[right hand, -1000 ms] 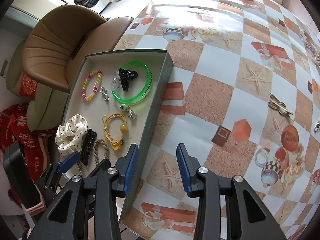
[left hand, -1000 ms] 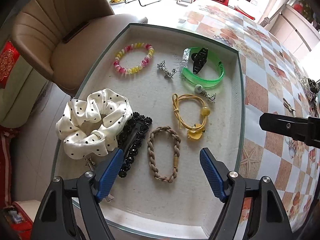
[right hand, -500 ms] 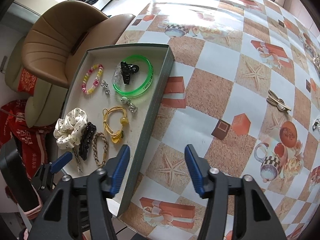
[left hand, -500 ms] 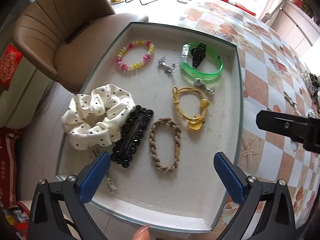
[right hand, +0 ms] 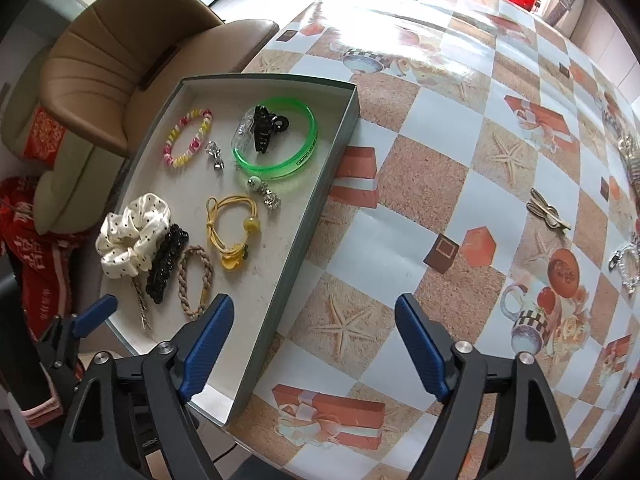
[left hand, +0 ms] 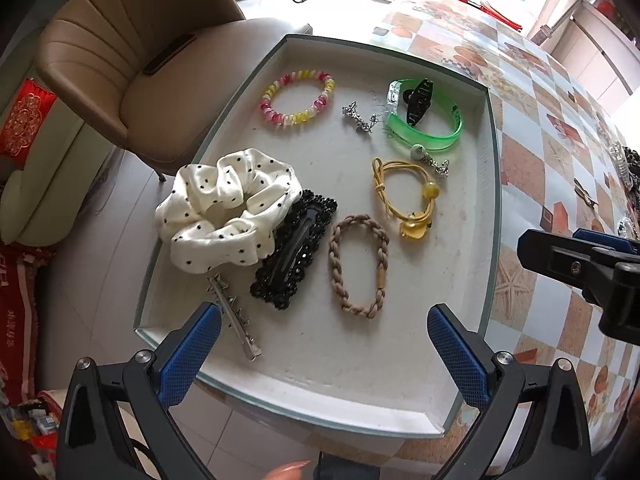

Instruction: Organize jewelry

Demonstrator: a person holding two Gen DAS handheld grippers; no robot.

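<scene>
A shallow grey tray [left hand: 490, 184] [right hand: 320, 200] at the table's corner holds a dotted white scrunchie [left hand: 228, 208], a black beaded clip [left hand: 296, 248], a silver hairpin [left hand: 234, 316], a braided tan band [left hand: 360, 264], a yellow hair tie [left hand: 404, 196], a green bangle [left hand: 424, 128] with a black claw clip [left hand: 418, 102] on it, and a pink-yellow bead bracelet [left hand: 298, 98]. My left gripper [left hand: 324, 356] is open and empty over the tray's near edge. My right gripper [right hand: 316, 344] is open and empty above the table beside the tray.
A bronze hair clip [right hand: 546, 212] and silver chain pieces [right hand: 624, 264] lie on the patterned tablecloth [right hand: 440, 160] to the right. A tan chair [left hand: 132, 64] stands beyond the tray's left side. The tray overhangs the table edge.
Both grippers have opened wider and drawn back from the tray. The black beaded clip and silver hairpin now lie uncovered in the tray, clear of the left fingers.
</scene>
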